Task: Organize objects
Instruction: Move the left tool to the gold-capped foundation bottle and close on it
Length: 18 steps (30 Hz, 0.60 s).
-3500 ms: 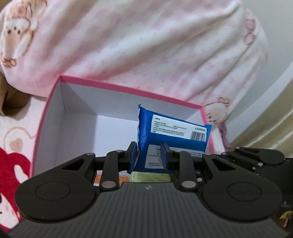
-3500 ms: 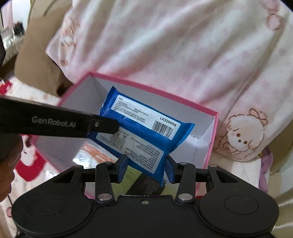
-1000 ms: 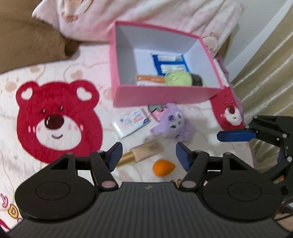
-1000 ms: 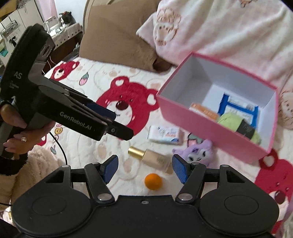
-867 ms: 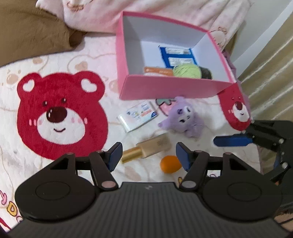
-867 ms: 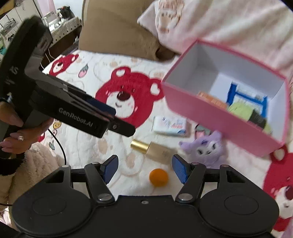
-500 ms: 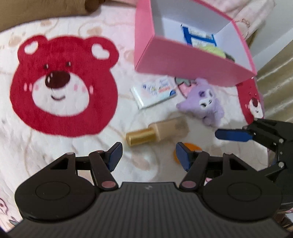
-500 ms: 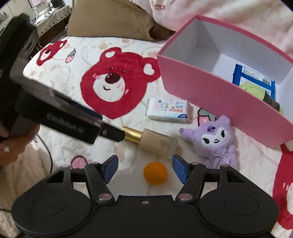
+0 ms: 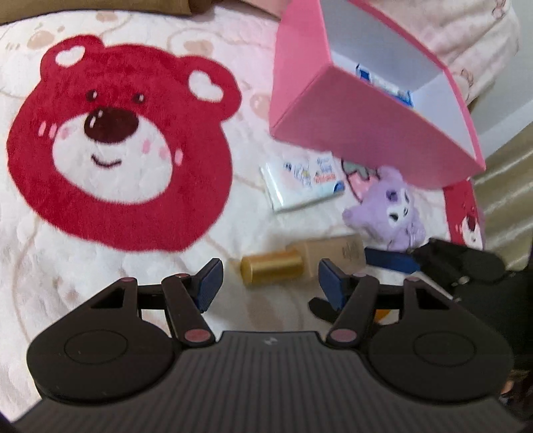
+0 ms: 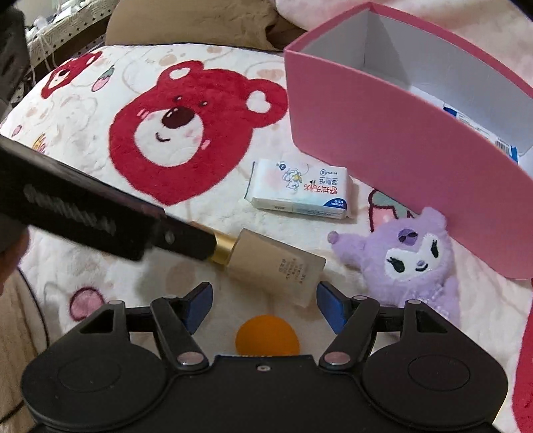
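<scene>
A beige bottle with a gold cap lies on the bear-print blanket. My left gripper is open, low over its gold cap; its arm covers the cap in the right wrist view. My right gripper is open, just above an orange ball, close to the bottle's base. A white tissue pack and a purple plush lie in front of the pink box, which holds a blue pack.
The blanket has a big red bear face. A brown cushion and pink bedding lie behind the box. A gold curtain hangs at the right.
Both grippers let go of the blue pack in the box, drew back and came down toward the loose items. The left one now hovers over the bottle's cap, the right over the orange ball.
</scene>
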Each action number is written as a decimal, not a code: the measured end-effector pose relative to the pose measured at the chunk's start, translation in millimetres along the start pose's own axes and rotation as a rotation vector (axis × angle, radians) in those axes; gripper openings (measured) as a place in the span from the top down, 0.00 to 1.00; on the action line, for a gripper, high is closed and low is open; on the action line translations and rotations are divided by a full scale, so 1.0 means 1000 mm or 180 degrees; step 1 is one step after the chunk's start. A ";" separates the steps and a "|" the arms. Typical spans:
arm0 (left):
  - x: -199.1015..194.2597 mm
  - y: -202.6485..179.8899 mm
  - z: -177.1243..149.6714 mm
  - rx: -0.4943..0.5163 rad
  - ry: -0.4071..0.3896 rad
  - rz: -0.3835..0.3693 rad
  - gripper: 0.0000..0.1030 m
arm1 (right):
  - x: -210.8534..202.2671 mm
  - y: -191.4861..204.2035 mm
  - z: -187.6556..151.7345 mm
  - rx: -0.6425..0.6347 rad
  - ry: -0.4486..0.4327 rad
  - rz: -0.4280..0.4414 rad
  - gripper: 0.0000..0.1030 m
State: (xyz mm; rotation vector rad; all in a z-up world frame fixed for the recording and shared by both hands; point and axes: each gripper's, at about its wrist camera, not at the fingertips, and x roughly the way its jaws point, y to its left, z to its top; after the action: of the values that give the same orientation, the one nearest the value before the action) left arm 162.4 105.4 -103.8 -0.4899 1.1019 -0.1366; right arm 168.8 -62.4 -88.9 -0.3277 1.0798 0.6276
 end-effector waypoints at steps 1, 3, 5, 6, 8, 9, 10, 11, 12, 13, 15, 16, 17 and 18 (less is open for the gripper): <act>0.000 0.000 0.001 0.0007 -0.0028 -0.0043 0.41 | 0.003 0.000 0.000 0.0030 -0.0012 0.0007 0.27; 0.002 0.001 0.005 0.0048 -0.0031 -0.0107 0.41 | 0.009 -0.003 -0.001 0.0119 -0.0064 0.0007 0.27; 0.003 0.004 0.009 -0.0001 -0.0049 -0.0131 0.43 | 0.016 -0.007 -0.003 0.0204 -0.0059 0.0015 0.29; 0.004 0.007 0.009 -0.0038 -0.0051 -0.0161 0.43 | 0.019 -0.009 -0.004 0.0259 -0.0049 0.0002 0.29; 0.006 0.011 0.010 -0.0114 -0.0028 -0.0242 0.44 | 0.020 -0.012 -0.007 0.0339 -0.0087 0.0018 0.29; 0.007 0.013 0.009 -0.0152 0.0001 -0.0260 0.45 | 0.019 -0.012 -0.008 0.0352 -0.0119 0.0018 0.29; 0.009 0.014 0.008 -0.0180 0.0033 -0.0279 0.46 | 0.018 -0.012 -0.009 0.0357 -0.0143 0.0015 0.30; 0.012 0.014 0.008 -0.0204 0.0068 -0.0301 0.47 | 0.018 -0.012 -0.010 0.0357 -0.0162 0.0023 0.32; 0.014 0.014 0.007 -0.0224 0.0104 -0.0323 0.48 | 0.017 -0.011 -0.011 0.0353 -0.0188 0.0029 0.32; 0.017 0.014 0.007 -0.0249 0.0133 -0.0350 0.48 | 0.015 -0.010 -0.013 0.0336 -0.0213 0.0021 0.33; 0.022 0.012 0.011 -0.0288 0.0198 -0.0376 0.49 | 0.014 -0.008 -0.014 0.0245 -0.0257 -0.0023 0.35; 0.023 0.011 0.013 -0.0294 0.0173 -0.0340 0.50 | 0.013 -0.008 -0.015 0.0200 -0.0261 -0.0075 0.44; 0.025 0.011 0.014 -0.0288 0.0143 -0.0303 0.52 | 0.013 -0.009 -0.016 0.0191 -0.0265 -0.0095 0.47; 0.027 0.012 0.014 -0.0296 0.0143 -0.0291 0.52 | 0.012 -0.012 -0.016 0.0230 -0.0277 -0.0061 0.47</act>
State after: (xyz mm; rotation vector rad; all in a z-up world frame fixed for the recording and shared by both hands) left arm 185.7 111.1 -125.7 -0.6233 1.1338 -0.1777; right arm 169.1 -76.8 -107.1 -0.2456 1.0124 0.5793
